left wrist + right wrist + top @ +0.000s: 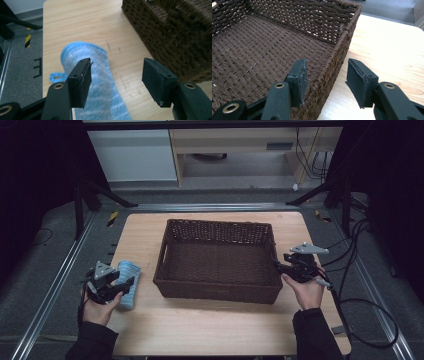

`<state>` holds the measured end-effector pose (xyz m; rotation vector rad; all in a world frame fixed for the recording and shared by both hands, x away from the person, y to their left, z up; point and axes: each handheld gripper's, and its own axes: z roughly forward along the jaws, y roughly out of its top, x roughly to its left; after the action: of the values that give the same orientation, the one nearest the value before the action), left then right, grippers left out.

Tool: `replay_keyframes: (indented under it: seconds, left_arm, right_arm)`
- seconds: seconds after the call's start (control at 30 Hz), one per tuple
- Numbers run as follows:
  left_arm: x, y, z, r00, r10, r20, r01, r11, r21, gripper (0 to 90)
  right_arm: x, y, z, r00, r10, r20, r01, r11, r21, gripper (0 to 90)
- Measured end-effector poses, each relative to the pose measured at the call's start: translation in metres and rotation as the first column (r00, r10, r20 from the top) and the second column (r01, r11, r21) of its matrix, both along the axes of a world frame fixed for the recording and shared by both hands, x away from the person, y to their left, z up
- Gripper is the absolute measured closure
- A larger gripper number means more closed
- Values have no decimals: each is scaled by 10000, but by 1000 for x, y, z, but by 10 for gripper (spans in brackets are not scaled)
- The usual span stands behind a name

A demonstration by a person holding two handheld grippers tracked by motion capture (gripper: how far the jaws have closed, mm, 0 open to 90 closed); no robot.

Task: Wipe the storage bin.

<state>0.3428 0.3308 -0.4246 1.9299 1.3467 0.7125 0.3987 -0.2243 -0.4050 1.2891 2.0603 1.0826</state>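
Observation:
A blue, fluffy cloth [128,281] lies on the wooden table [210,325], left of a dark brown wicker basket [217,224]. My left gripper [121,288] hovers just over the cloth's near end. In the left gripper view my left gripper [117,80] is open; the cloth [100,75] lies below its left jaw and nothing is between the pads. My right gripper [279,264] is at the basket's right wall. In the right gripper view my right gripper [325,80] is open and straddles that wall [329,72], one jaw inside the basket and one outside over the table.
The basket [175,37] holds nothing and takes up the middle of the table. Bare wood runs along the front edge and in the right gripper view to the right of the basket. Cables [360,270] trail off the table's right side onto the floor.

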Motion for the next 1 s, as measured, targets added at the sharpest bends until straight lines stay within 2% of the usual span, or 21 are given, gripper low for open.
replay_keyframes:
  seconds: [0.23,0.4,0.67,0.9,1.0]
  left_arm:
    - [9,-10,10,9996,-267,108,270,9994,-234,393]
    - [16,-23,23,9979,-604,245,611,9977,-308,386]
    - [31,-55,39,9917,-1243,338,1251,9919,-237,383]
    - [43,-73,35,9880,-1539,143,1543,9874,-361,400]
    - [47,-78,30,9872,-1593,-34,1592,9870,-206,422]
  right_arm:
    - [0,1,-3,9998,142,-149,-143,9999,-62,506]
    - [1,1,-3,9994,234,-254,-235,9997,-30,535]
    - [2,4,-6,9976,445,-522,-452,9989,-122,678]
    - [5,5,-7,9986,347,-387,-354,9992,-186,713]
    - [8,5,-8,9993,222,-307,-227,9996,-145,725]
